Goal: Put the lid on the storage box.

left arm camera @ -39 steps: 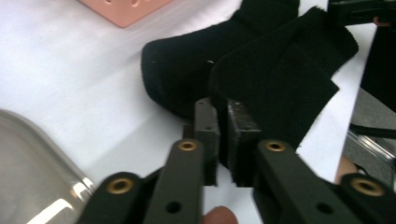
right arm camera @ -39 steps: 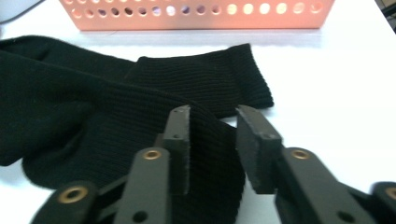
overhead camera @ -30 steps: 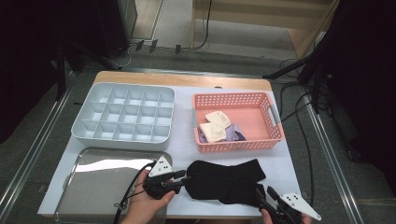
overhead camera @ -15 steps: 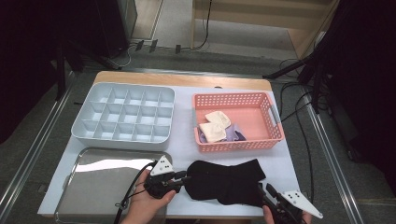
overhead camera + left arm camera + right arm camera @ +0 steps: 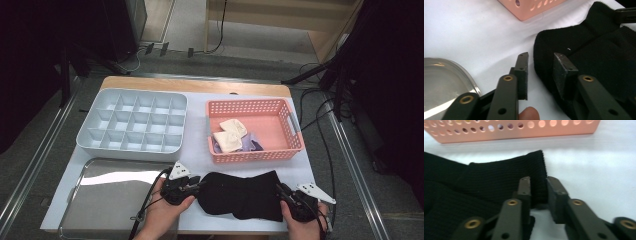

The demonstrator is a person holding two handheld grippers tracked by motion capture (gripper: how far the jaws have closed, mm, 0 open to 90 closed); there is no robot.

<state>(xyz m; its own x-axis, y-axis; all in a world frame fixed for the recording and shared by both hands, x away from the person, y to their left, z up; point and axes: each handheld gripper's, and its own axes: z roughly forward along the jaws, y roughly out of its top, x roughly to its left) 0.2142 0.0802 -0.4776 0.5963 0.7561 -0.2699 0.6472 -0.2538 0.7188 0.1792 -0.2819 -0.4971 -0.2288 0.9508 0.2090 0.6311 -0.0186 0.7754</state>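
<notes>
A black sock (image 5: 240,197) lies flat across the near edge of the white table, toe to the left and cuff to the right. My left gripper (image 5: 200,186) is at the toe. In the left gripper view its jaws (image 5: 540,62) have been closing and straddle the rounded toe end (image 5: 584,50). One pad rests on the fabric and the other stands off it over bare table. My right gripper (image 5: 280,192) is at the cuff. Its jaws (image 5: 537,185) have just been closing, and the ribbed cuff edge (image 5: 499,177) is pinched between the pads.
A pink perforated basket (image 5: 295,130) holding small cloth pieces stands just beyond the sock. A grey compartment tray (image 5: 132,125) sits at the back left, and a shiny metal tray (image 5: 100,200) at the front left beside my left hand. The table edge runs close under both hands.
My right gripper has moved in toward the sock's cuff and its jaws have narrowed onto it. The left gripper has stayed at the toe, its jaws slightly narrower.
</notes>
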